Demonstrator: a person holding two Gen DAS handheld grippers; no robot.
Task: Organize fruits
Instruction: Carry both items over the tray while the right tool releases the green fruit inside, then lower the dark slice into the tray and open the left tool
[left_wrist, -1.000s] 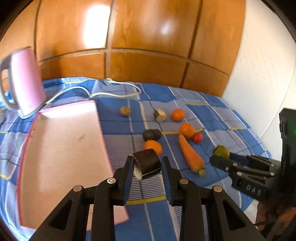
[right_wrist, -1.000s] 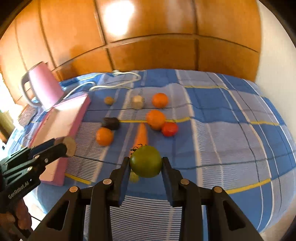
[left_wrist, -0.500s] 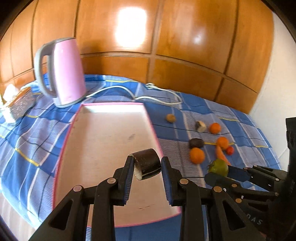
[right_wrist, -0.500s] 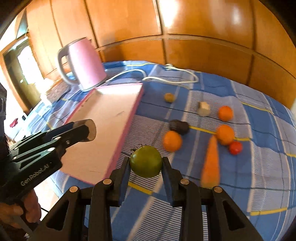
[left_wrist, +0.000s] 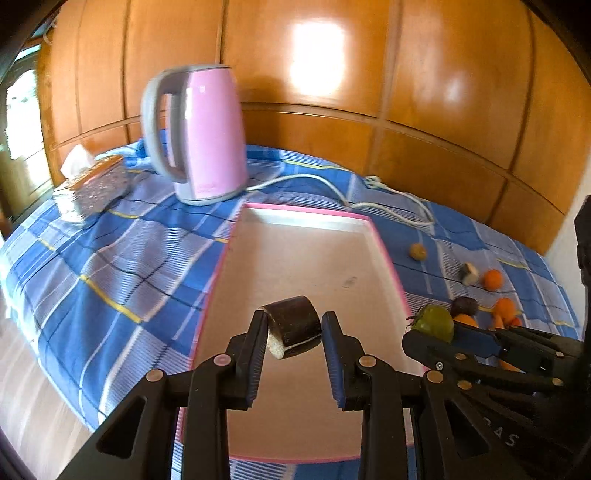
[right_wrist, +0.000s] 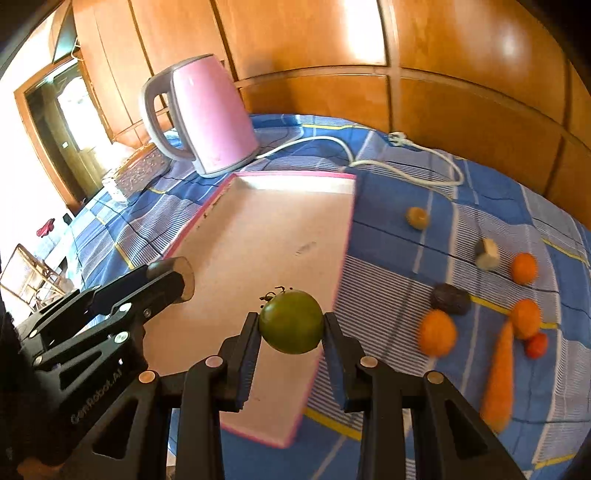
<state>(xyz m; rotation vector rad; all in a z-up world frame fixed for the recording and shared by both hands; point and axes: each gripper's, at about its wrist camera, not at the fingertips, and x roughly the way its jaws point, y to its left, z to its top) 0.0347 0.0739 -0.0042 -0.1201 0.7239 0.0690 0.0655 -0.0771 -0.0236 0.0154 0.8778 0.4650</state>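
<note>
A tissue box (left_wrist: 90, 186) is lying at the far left on the blue checked cloth (left_wrist: 110, 266), with a pink kettle (left_wrist: 201, 134) standing beside it and its white cord (left_wrist: 332, 184) trailing off to the right along the wooden wall (left_wrist: 369, 74). In front of the kettle a pink-rimmed tray (left_wrist: 384, 254) is sitting on the cloth, its floor bare.

The left gripper (left_wrist: 293, 334) is hovering over the near part of the tray, its fingers pinching a dark cut chunk (left_wrist: 293, 326) with a pale face. Just to its right, the right gripper (right_wrist: 291, 332) is hanging over the tray's right edge, its fingers pinching a green tomato (right_wrist: 291, 321).

Right of the tray, the loose produce is lying on the cloth: a small brownish fruit (right_wrist: 417, 218) farthest back, then a pale cut piece (right_wrist: 487, 254) next to an orange (right_wrist: 523, 267). Nearer, a dark fruit (right_wrist: 450, 298) is touching a second orange (right_wrist: 436, 332). A third orange (right_wrist: 526, 318) is sitting beside the tip of a carrot (right_wrist: 498, 376), with a red tomato (right_wrist: 536, 345) just next to it.
</note>
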